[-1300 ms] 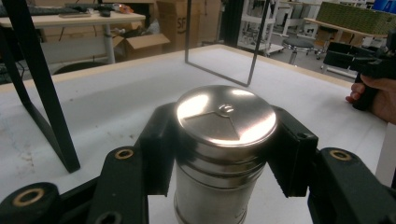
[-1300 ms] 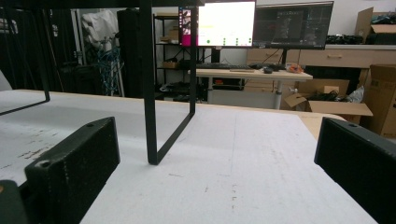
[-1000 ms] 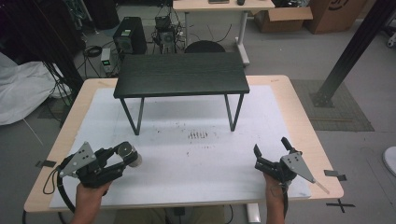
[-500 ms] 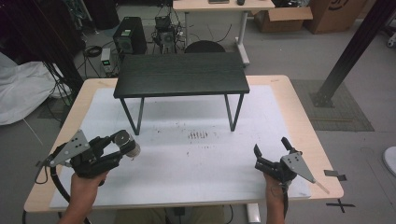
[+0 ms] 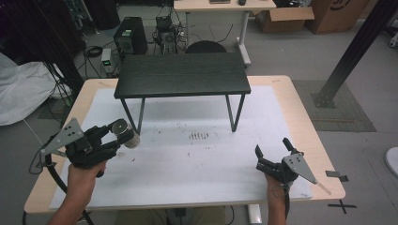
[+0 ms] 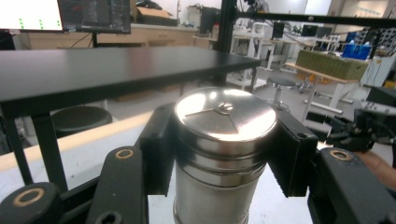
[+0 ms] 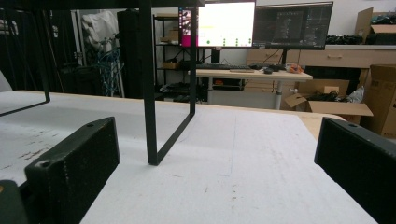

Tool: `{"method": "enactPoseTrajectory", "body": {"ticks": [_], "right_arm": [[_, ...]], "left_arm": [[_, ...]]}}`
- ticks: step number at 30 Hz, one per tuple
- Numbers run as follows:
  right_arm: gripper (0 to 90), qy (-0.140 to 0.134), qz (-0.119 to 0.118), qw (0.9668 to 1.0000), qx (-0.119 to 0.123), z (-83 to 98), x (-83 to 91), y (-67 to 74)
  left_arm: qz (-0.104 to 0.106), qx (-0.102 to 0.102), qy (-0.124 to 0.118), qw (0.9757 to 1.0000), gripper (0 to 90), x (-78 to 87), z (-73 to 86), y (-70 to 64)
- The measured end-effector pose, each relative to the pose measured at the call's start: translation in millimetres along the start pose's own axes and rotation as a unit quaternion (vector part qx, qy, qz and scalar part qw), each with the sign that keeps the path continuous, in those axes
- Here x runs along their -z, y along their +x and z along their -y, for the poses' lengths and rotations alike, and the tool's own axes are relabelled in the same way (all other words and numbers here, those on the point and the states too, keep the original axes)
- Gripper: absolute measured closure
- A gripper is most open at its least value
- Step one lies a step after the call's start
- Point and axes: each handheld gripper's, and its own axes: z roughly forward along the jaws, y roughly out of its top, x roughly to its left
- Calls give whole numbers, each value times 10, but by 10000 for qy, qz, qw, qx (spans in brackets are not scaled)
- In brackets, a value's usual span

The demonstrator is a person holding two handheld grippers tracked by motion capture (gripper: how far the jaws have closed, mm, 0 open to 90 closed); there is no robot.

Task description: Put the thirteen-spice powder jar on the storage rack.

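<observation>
White-covered tabletop [image 5: 197, 173], small black shelf [image 5: 183, 79] standing at its far middle. Left tool [image 5: 123, 136] is clenching a steel canister [image 6: 224, 149] upright, just below and in front of the shelf's left edge. Right tool [image 5: 272, 152] is resting released, well apart.

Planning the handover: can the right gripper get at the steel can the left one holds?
Probably yes: the right gripper is open and empty, with bare mat between it and the steel can clamped in the left gripper.

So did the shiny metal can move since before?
Yes. The metal can, clamped in the left claw, has moved up and nearer the black shelf's left leg.
</observation>
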Motion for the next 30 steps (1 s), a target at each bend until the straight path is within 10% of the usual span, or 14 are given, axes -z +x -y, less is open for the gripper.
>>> {"method": "enactPoseTrajectory", "body": {"ticks": [30], "right_arm": [[0,4,-3,10000,-3,0,-2,-3]], "left_arm": [[254,-19,-252,9994,490,-303,-638,182]]}}
